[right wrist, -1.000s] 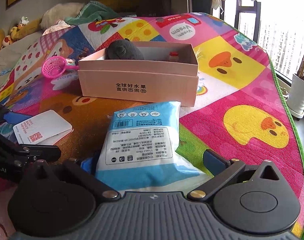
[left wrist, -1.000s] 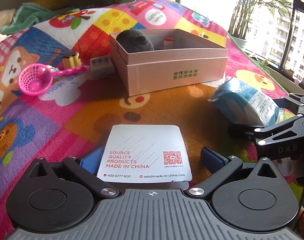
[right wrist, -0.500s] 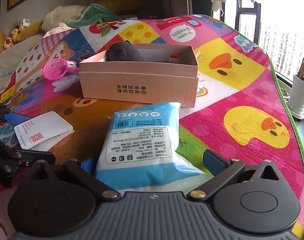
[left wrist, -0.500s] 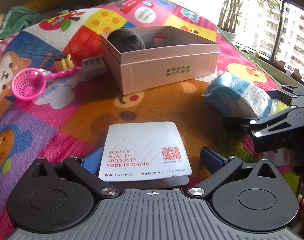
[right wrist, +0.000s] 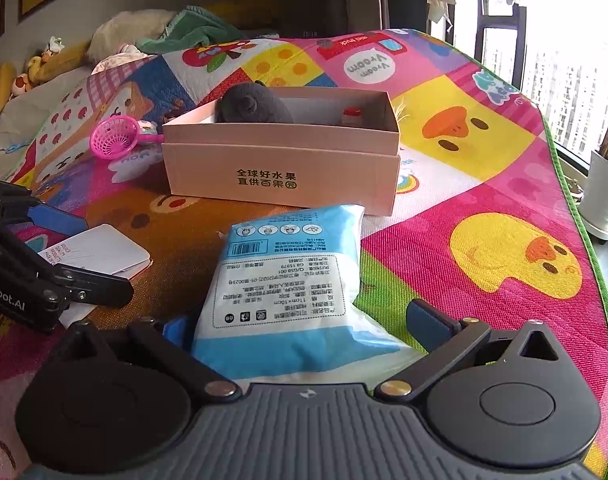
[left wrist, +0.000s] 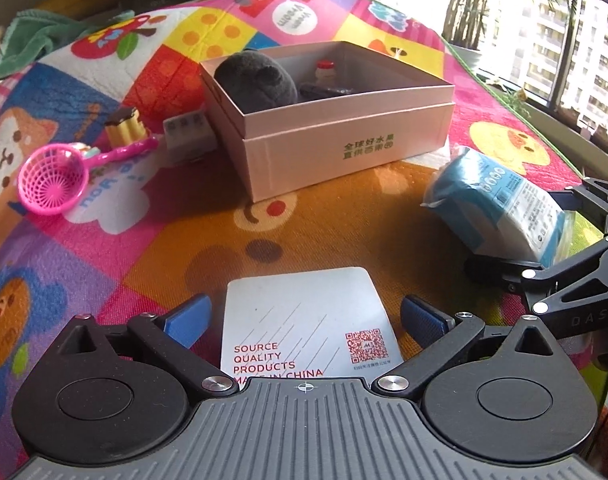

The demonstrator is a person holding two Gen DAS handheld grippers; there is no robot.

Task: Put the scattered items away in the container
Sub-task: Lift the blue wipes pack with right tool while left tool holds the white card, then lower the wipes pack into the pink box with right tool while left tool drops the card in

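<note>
The left claw is seen spread wide, its blue fingers standing either side of the white card without touching it. The right claw is likewise released, straddling the near end of the blue-and-white packet; whether its pads press the packet cannot be told. Everything is carried by the colourful play mat. Toward the mat's far side the pink box is found, open-topped, with a grey plush toy in its left end and a small red-capped bottle behind it. The packet is laid just in front of the box's right corner, the card well apart to its left. Near the mat's left edge a pink toy strainer is spotted, with a small pudding toy touching its handle.
</note>
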